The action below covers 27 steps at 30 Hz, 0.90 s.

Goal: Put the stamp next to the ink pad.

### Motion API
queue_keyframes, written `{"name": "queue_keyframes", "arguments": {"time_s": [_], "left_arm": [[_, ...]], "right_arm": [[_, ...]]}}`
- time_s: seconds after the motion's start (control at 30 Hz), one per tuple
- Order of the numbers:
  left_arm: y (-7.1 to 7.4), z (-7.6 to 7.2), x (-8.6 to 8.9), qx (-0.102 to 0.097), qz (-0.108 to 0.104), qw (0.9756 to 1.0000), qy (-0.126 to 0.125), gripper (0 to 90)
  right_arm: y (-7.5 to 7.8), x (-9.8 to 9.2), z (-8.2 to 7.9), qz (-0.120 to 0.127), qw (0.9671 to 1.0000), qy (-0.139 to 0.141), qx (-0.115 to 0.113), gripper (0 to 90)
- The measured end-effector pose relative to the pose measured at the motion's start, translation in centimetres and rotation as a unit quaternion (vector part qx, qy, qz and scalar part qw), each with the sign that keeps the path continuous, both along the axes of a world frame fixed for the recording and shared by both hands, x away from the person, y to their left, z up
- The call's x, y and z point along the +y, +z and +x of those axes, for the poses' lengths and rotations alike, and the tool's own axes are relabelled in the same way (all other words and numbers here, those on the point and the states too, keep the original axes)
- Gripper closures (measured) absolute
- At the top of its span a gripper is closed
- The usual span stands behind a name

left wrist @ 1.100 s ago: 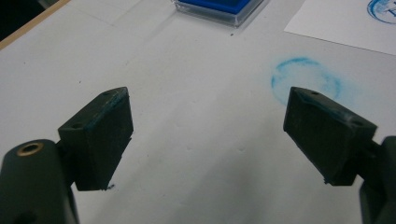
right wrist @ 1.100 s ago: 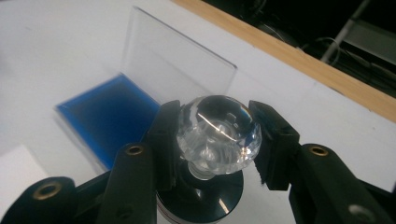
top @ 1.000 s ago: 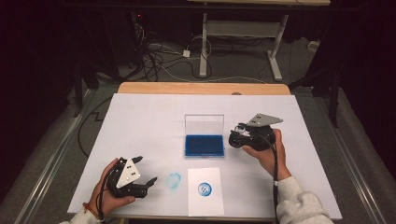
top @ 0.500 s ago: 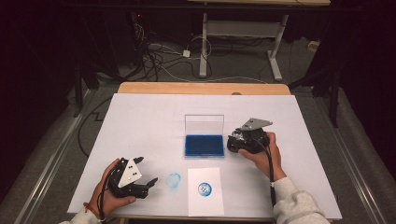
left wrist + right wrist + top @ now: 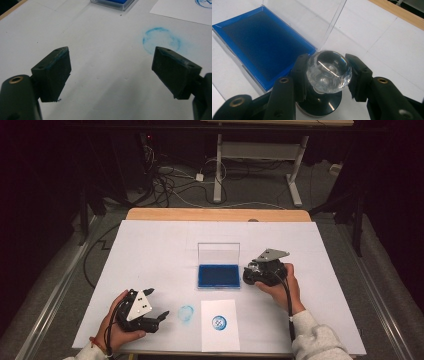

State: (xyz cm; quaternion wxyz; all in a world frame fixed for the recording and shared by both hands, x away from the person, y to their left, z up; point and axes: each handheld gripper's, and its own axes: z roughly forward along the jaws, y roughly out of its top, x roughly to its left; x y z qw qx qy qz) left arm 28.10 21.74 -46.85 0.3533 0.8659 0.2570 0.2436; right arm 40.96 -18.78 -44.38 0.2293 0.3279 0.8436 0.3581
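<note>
So the stamp (image 5: 327, 75), the one with the clear glass-looking knob and a black round base, is clamped in the right hand-held gripper (image 5: 328, 73). The jaws pinch the knob from both sides. It's sitting just off the right side of the blue ink pad (image 5: 218, 275), right beside the tray's corner and roughly mid-desk. The pad's clear lid (image 5: 218, 254) stands up along its far side.

Toward the near edge of the desk (image 5: 150, 245) there's a white sheet of paper (image 5: 220, 340) with a round blue stamp print (image 5: 218, 322) on it. Just left of that, a smudgy blue ring (image 5: 161, 40) sits straight on the desk surface.

The left hand-held gripper (image 5: 111, 72) is near the near-left corner, jaws spread wide with nothing between them, pointing at that ring.
</note>
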Motion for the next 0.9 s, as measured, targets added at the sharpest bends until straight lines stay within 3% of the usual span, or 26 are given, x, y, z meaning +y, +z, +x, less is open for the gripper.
{"name": "queue_keyframes", "arguments": {"time_s": [0.9], "left_arm": [[0.0,-0.04,0.02,0.002,0.005,1.0,-0.003,15.6]], "right_arm": [[-0.38,0.02,-0.41,0.004,1.0,0.002,0.0,56.3]]}}
